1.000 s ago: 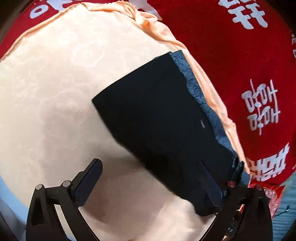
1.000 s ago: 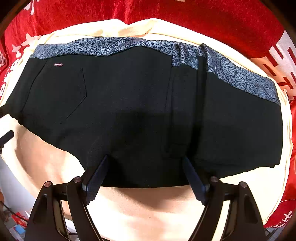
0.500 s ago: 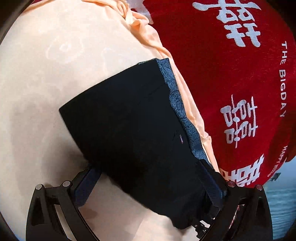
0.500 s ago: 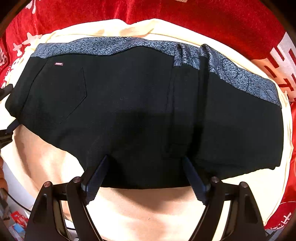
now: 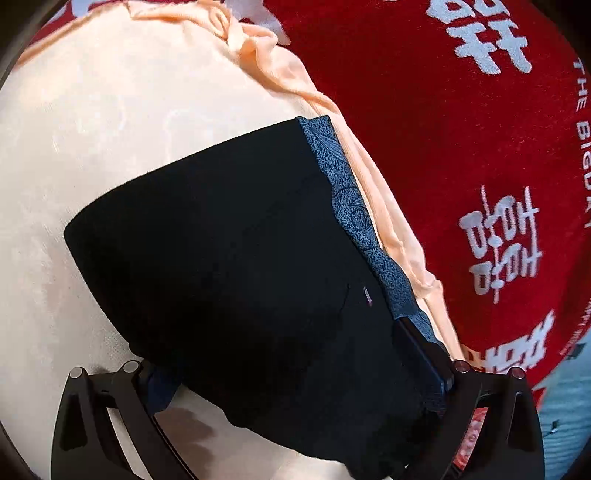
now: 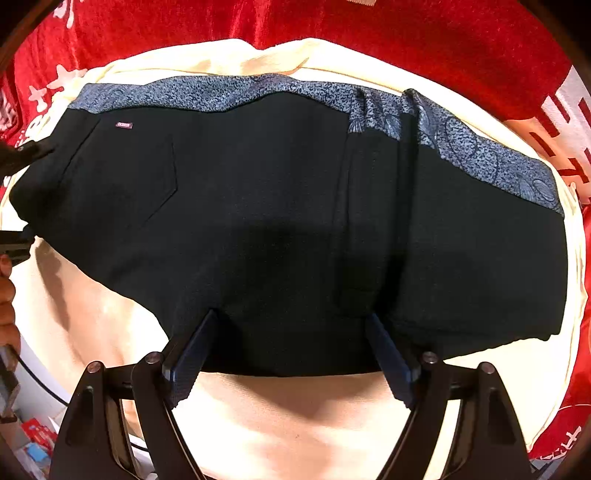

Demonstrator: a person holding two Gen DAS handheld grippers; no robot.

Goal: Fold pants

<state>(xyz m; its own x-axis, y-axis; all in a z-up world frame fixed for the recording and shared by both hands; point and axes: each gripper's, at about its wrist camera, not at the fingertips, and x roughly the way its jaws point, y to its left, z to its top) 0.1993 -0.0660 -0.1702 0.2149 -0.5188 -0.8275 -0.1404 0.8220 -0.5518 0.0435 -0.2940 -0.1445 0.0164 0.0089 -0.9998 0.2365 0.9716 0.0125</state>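
Right wrist view: folded black pants (image 6: 288,221) lie on a peach cloth (image 6: 295,424) over a red printed cover (image 6: 332,22). Right gripper (image 6: 291,354) stands spread at the near edge, pinching nothing. Left gripper (image 5: 295,384), also spread, straddles the pants' end. Advice: grip each edge fully and lift evenly before folding.

On my left tool (image 5: 295,373) I see two matte black finger arms with long cut-out slots, each carrying a pair of round silvery screw heads, and dark navy pads (image 5: 424,354) with a fine ribbed texture. My right tool (image 6: 291,354) is built the same way (black slotted arms, two bright screws a side), its blue-black pads (image 6: 188,365) flat and rectangular. At that view's left edge a bare hand (image 6: 7,314) shows, with no sleeve visible.
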